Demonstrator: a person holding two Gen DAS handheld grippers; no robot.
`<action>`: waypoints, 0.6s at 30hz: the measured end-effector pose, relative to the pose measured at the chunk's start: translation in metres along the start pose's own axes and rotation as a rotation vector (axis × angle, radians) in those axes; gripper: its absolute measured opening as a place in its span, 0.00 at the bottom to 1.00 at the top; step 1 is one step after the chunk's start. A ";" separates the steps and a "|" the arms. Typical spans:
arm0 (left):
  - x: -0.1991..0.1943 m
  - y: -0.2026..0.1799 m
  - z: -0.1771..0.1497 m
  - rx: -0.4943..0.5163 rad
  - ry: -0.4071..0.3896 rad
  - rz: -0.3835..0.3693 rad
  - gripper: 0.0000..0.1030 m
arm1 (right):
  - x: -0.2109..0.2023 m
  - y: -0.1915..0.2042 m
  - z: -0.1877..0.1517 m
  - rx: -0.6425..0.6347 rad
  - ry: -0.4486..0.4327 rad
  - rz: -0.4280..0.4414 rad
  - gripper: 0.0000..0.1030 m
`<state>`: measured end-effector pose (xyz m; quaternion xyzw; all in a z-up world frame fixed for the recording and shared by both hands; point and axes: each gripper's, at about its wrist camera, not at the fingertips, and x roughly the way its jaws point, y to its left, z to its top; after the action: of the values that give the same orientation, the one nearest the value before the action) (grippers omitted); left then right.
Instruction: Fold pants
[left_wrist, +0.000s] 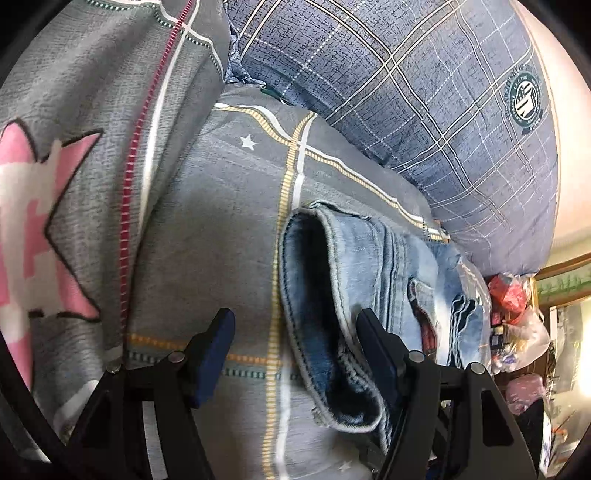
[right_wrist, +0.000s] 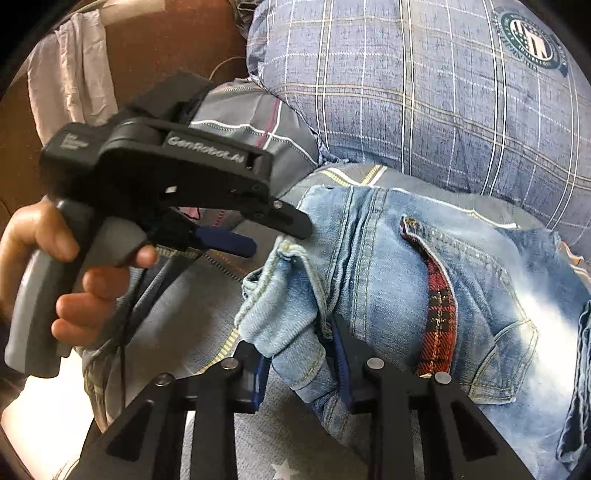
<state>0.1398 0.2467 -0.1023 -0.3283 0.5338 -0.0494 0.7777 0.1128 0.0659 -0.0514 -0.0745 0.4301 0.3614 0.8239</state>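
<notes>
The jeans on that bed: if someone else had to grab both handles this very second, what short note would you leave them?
Left tool: open, fingers either side of a jeans hem, not gripping.
Right tool: fingers on both sides of a bunched cuff; whether it is pinched tight is unclear.
Jeans lie on the grey bedspread, below the blue plaid pillow, tartan-lined pocket facing up.
Done: legs look doubled over toward the waist.
Left: probably let go, smooth the cuffs and square up the fold.

Left hand-held gripper (left_wrist: 295, 332) gapes wide; right hand-held gripper (right_wrist: 299, 354) seems pinched — fingertips partly hidden.
</notes>
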 end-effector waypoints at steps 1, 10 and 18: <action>0.001 -0.001 0.001 -0.006 0.000 -0.007 0.67 | -0.001 0.003 -0.002 -0.001 -0.004 0.001 0.30; 0.021 -0.017 0.000 -0.039 0.031 -0.074 0.67 | -0.009 0.004 0.000 0.006 -0.031 0.013 0.29; 0.029 -0.026 0.001 -0.037 -0.004 -0.124 0.30 | -0.015 0.003 -0.001 0.027 -0.050 0.022 0.29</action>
<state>0.1600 0.2143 -0.1110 -0.3750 0.5117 -0.0870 0.7681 0.1048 0.0595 -0.0397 -0.0499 0.4150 0.3663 0.8313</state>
